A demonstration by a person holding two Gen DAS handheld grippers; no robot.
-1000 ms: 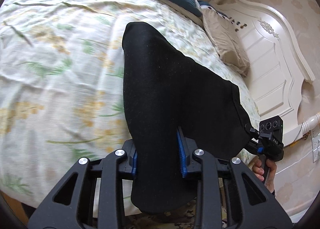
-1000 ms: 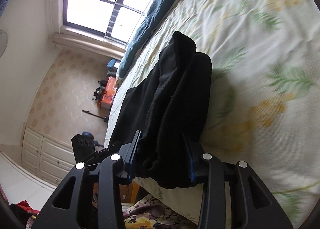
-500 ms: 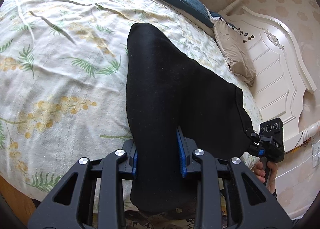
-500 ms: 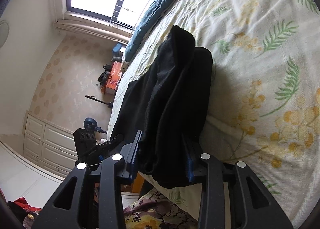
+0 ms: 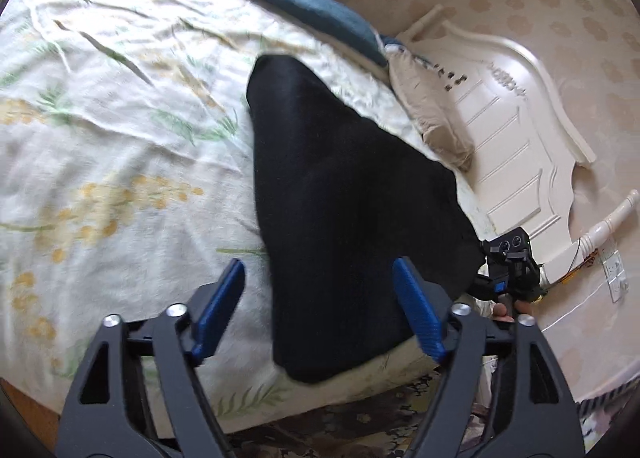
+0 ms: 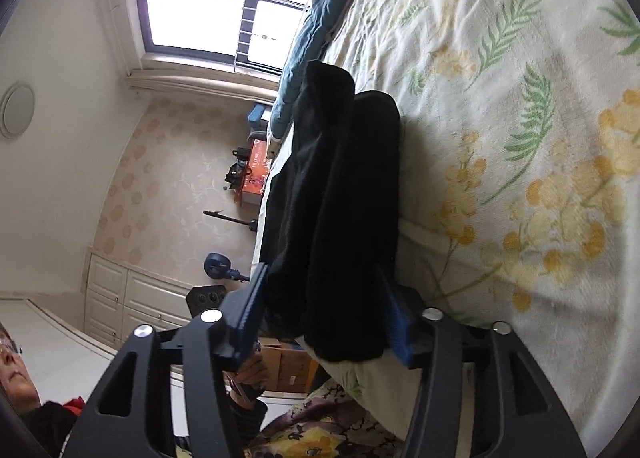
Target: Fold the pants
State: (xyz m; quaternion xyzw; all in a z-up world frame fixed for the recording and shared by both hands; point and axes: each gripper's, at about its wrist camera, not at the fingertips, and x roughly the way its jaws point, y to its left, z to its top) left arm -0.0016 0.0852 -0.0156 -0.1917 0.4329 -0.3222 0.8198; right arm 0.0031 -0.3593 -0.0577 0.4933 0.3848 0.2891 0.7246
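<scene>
The black pants (image 5: 344, 198) lie on the bed, near its front edge, folded into a thick soft bundle; in the left wrist view they look like a wide dark wedge, narrow at the far end and broad near the camera, and their near corner hangs a little over the bed's edge; in the right wrist view the pants (image 6: 340, 218) show as two rounded, fuzzy rolls side by side; the cloth looks thick and fleecy, with no shine. The left gripper (image 5: 320, 310) is spread wide, its blue ribbed pads apart on each side of the pants and not squeezing them; the right gripper (image 6: 326, 318) has its blue pads close against the bundle's near end, one on each side, but I cannot tell if they pinch it or have let go. The bedsheet (image 5: 112, 162) is cream with green ferns and yellow flowers, and it is wrinkled; there is lots of open sheet to the left of the pants and beyond them. A dark blue blanket (image 5: 320, 10) runs along the far edge of the bed; a tan pillow (image 5: 432, 118) sits just past the pants by the white carved headboard (image 5: 520, 130); a bright window (image 6: 216, 6) and white cabinets (image 6: 132, 298) show in the right wrist view.
</scene>
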